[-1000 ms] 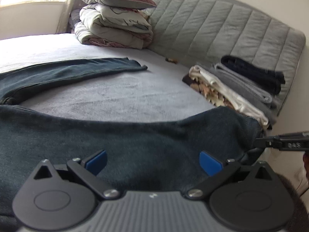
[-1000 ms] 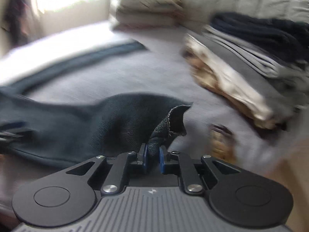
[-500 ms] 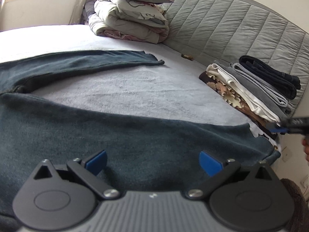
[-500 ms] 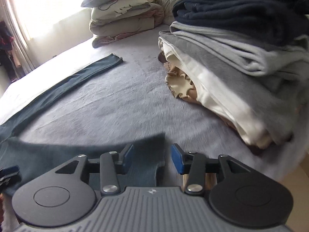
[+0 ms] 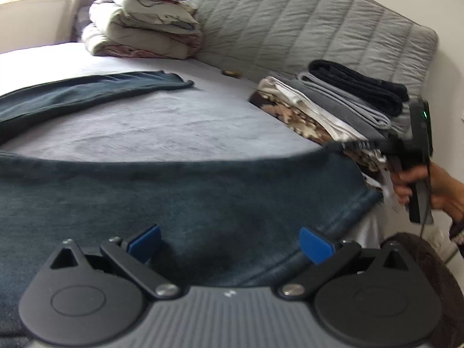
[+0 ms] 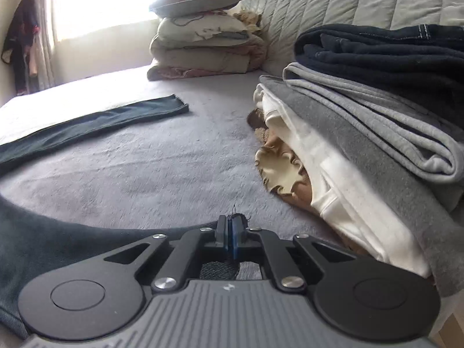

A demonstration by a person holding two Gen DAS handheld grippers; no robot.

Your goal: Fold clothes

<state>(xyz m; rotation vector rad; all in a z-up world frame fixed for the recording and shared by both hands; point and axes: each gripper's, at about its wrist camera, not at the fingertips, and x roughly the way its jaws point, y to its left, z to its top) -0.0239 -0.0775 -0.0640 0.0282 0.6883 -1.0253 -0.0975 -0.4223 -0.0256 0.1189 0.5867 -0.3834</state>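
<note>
Re-clamped frayed dark denim hem [image 6: 238, 218]

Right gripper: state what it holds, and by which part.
The right gripper is shut on the dark trousers, pinching the frayed hem corner of the near leg. The left gripper is open, holding nothing.

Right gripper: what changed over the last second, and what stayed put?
The right gripper let go of the dark jeans, opened, then shut again on their hem edge near the folded stack. The left gripper stayed open above the jeans; the stack and pillows did not move.
</note>
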